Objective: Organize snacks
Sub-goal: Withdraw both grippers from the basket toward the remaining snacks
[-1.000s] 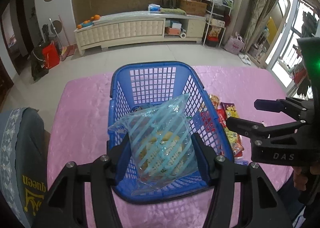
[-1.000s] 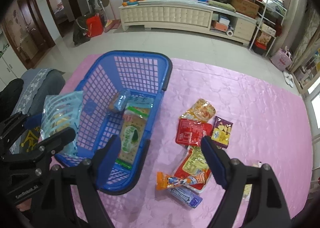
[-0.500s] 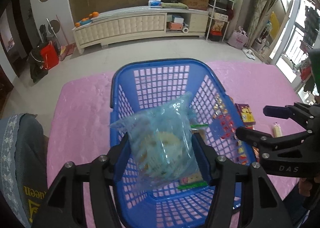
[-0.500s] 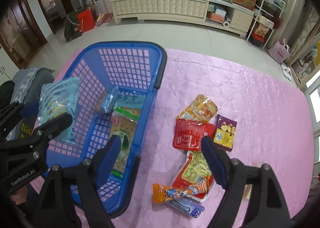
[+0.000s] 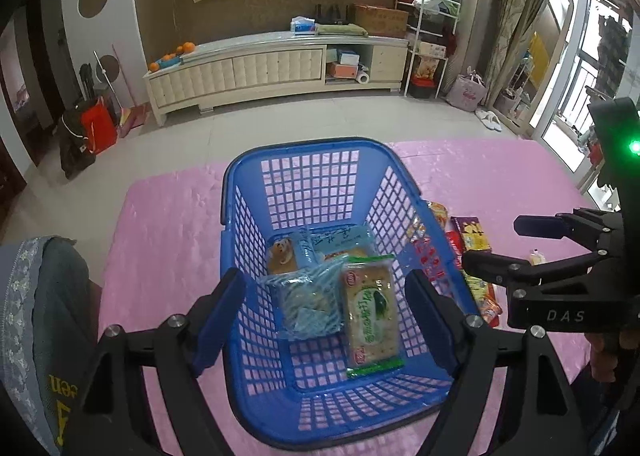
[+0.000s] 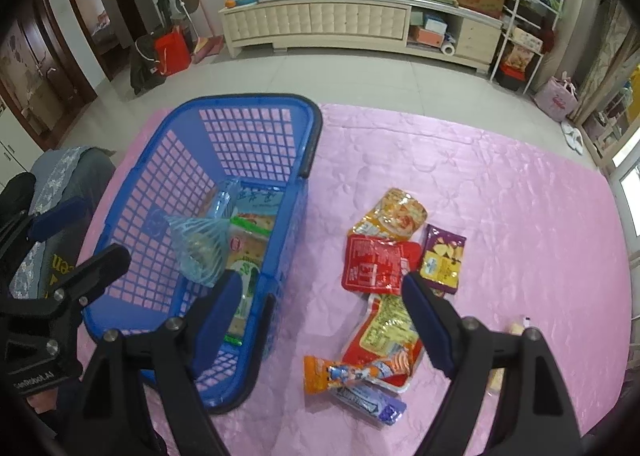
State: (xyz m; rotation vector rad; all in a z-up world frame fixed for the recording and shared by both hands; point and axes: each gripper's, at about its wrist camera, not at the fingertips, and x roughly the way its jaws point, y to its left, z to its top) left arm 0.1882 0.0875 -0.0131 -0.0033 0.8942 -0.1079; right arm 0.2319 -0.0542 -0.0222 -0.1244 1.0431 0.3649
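Right wrist view shows your remaining snacks lying loose on the pink tablecloth (image 6: 480, 184), just beside the right wall of the blue basket (image 6: 296, 216): a red pouch (image 6: 374, 264), an orange-yellow pouch (image 6: 390, 212) touching its far edge, a purple packet (image 6: 442, 260) at its right, and an orange stick packet (image 6: 344, 372) nearest your edge of the cloth. These look light, thin and crinkly, so expect the film to slide and buckle; I'd judge a pinch across a sealed edge or corner safer than squeezing the puffy middle, and the contents may crush.

Your right gripper (image 6: 324, 316) hovers above the cloth between the basket wall and the red pouch, fingers spread wide, holding nothing, angled down and forward.

Left wrist view has your left gripper (image 5: 326, 320) poised over the near end of the basket, also spread wide and empty. Below it the striped blue bag (image 5: 308, 304) rests on the basket floor, beside the green cracker pack (image 5: 372, 316), with two more packets toward the far wall.
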